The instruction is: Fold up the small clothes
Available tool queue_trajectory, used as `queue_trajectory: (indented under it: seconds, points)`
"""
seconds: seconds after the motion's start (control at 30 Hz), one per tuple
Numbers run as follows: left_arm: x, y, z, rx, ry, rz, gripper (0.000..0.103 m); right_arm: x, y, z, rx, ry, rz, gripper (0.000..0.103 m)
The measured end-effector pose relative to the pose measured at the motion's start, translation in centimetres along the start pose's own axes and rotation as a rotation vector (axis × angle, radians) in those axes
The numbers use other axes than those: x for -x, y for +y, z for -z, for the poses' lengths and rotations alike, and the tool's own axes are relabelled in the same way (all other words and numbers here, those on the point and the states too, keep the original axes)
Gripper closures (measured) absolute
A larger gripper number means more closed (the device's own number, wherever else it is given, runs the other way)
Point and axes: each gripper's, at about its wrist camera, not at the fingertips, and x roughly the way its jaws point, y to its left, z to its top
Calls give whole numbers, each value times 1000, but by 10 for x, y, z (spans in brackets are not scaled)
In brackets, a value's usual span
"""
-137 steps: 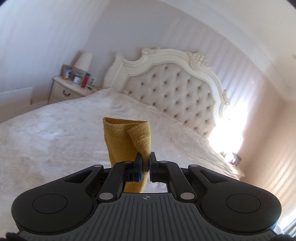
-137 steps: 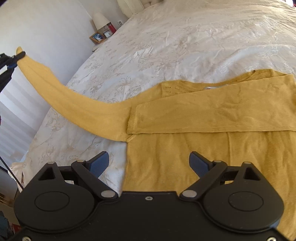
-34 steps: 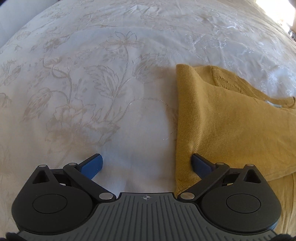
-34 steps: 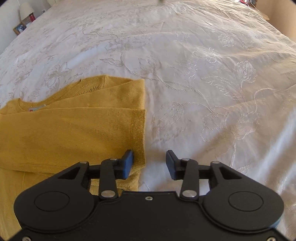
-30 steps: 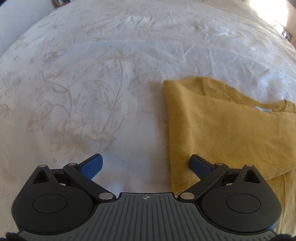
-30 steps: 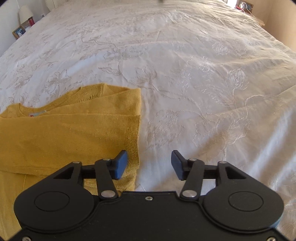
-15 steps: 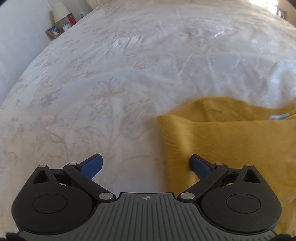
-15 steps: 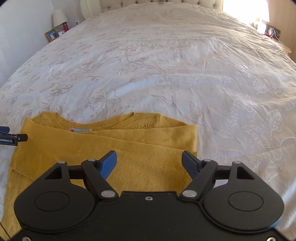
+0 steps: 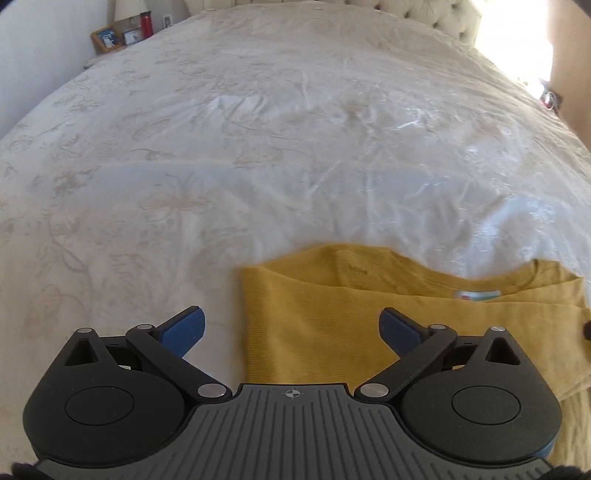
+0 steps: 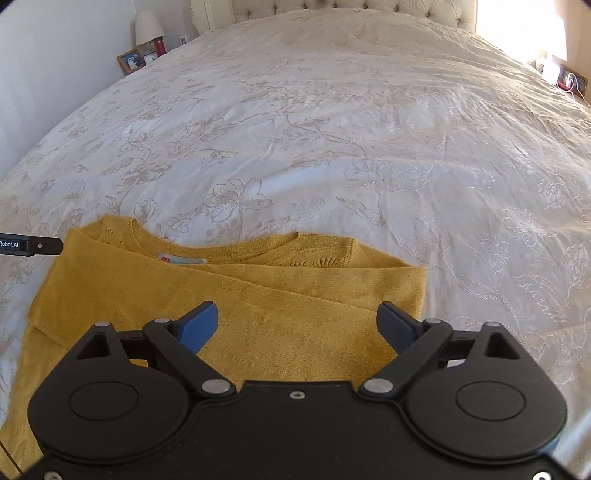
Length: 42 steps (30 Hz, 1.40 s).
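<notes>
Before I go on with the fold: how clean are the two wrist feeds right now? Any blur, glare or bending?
Left wrist: mustard sweater edge smeared by motion blur, window corner blown out, bedspread bowed by fisheye. Right wrist: sharper, sweater knit and neck label readable, glare top right, bed likewise curved.

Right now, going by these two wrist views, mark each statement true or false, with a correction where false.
1. The yellow sweater lies on the bedspread with both sleeves folded across its front. True.
2. The right gripper is clamped on a sleeve. False: it is open, its jaws have just been opening, and nothing is gripped.
3. The left gripper is open over the sweater's side edge. True.
4. The neck label is hidden. False: it shows at the collar.
5. A lamp stands beside the bed. True.
6. The sweater is rolled into a ball. False: it lies flat.
</notes>
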Motion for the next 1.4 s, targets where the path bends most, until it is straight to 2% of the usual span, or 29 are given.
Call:
queue_trajectory:
  seconds: [0.1, 0.2, 0.33, 0.4, 0.53, 0.63, 0.77, 0.93, 1.07, 1.2, 1.3, 1.4]
  points:
    - [-8, -20, 5, -23, 16, 69, 0, -6, 8, 0, 18, 7, -34, 7]
    - [-21, -32, 13, -77, 31, 89, 0, -14, 17, 4, 67, 23, -70, 3]
    - [-52, -18, 24, -79, 116, 60, 1, -39, 10, 17, 84, 135, -23, 3]
    - [-57, -10, 25, -79, 100, 97, 0, -47, -2, 25, 58, 167, -3, 1]
    - [-52, -16, 19, -128, 119, 106, 0, -39, -13, 25, 0, 146, -18, 1]
    - [-37, -10, 17, -89, 115, 129, 0, -25, -15, 23, -24, 127, -10, 1]
    - [-4, -2, 25, -49, 95, 122, 0, 3, -14, 28, -44, 88, -13, 1]
    - [30, 5, 59, -28, 118, 114, 0, 29, -4, 54, -47, 108, -21, 1]
    - [40, 8, 105, -53, 206, 75, 0, 43, -4, 90, -101, 169, -6, 1]
    - [44, 16, 155, -67, 306, 44, 0, 55, -14, 134, -160, 253, 64, 1]
    - [52, 27, 178, -28, 315, 45, 0, 68, -28, 161, -210, 283, 97, 1]
    - [60, 36, 188, 26, 314, 51, 0, 82, -41, 177, -263, 286, 123, 1]
